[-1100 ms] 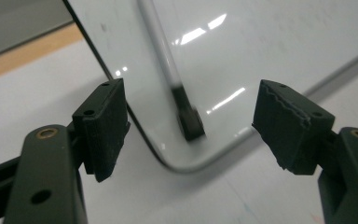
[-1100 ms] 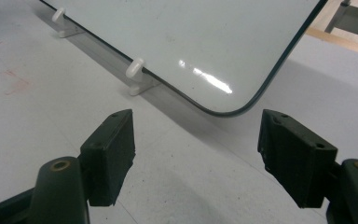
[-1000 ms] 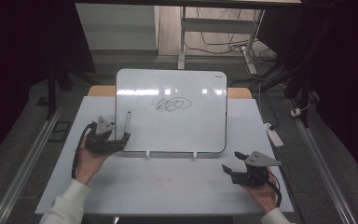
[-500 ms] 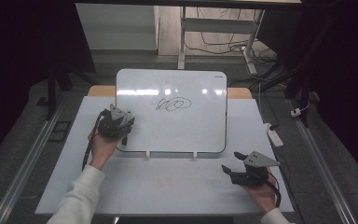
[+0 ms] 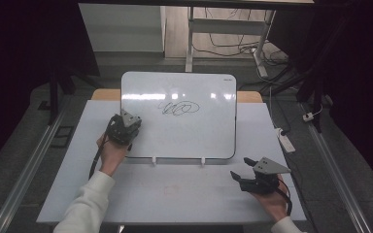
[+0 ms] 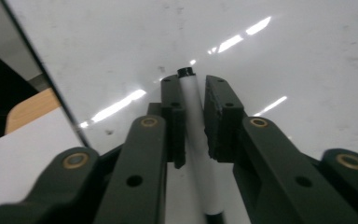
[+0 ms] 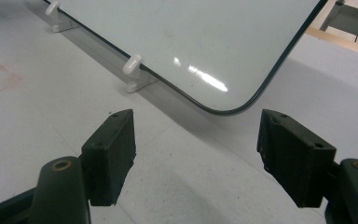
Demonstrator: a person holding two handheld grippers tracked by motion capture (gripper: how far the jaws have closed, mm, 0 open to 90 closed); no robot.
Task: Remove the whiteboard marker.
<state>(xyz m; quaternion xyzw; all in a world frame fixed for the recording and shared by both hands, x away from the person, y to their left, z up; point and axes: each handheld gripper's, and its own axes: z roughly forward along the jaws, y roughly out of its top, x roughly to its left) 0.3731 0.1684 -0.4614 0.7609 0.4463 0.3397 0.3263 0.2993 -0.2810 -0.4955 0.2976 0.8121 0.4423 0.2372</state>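
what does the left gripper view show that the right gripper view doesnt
Left gripper view: its tool shut on a white marker, black tip aimed at the board.

Right gripper view: its tool open with nothing between the jaws, the board's rounded lower corner, two white support clips, and faint red smudges on the table.

Both: the glossy whiteboard with light reflections, and the pale table surface.

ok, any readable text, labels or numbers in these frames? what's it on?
None readable.
Whiteboard: a black scribble of loops, no legible word.
Marker in the left tongs: plain white barrel, no print visible.
Table: faint red smudges, not letters.
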